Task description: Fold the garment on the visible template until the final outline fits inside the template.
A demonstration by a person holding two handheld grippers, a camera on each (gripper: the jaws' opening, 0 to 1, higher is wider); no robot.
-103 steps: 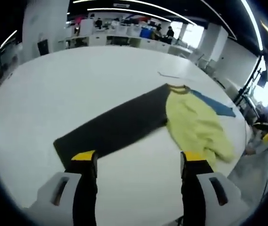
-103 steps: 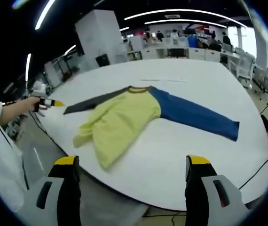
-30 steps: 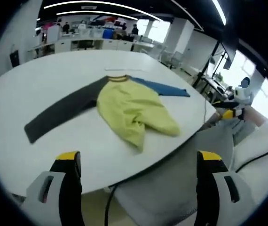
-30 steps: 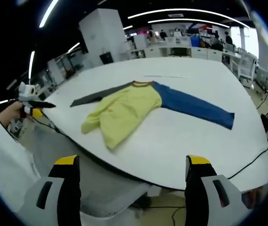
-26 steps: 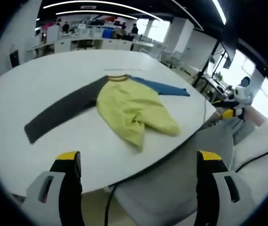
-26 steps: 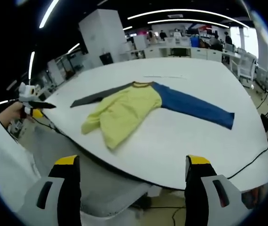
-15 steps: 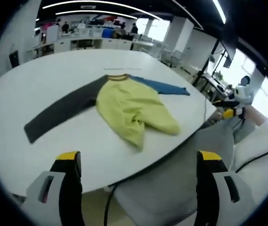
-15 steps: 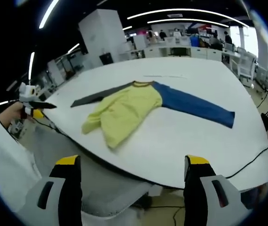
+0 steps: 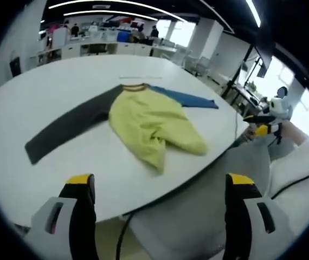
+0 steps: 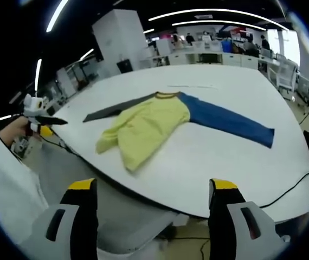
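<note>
Facing garment (image 9: pixel 149 122) — jaws apart, empty

no readable text, labels or signs

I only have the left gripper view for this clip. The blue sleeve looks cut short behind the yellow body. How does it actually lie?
Observer: In the right gripper view the blue sleeve lies stretched out flat on the white table, its full length showing.
Operator: Is my left gripper closing on anything?
Observer: The right gripper view catches the left gripper from the side, off the table edge, away from the garment.
Operator: And the right gripper's jaws?
Observer: The right gripper is wide open, nothing between its jaws.
</note>
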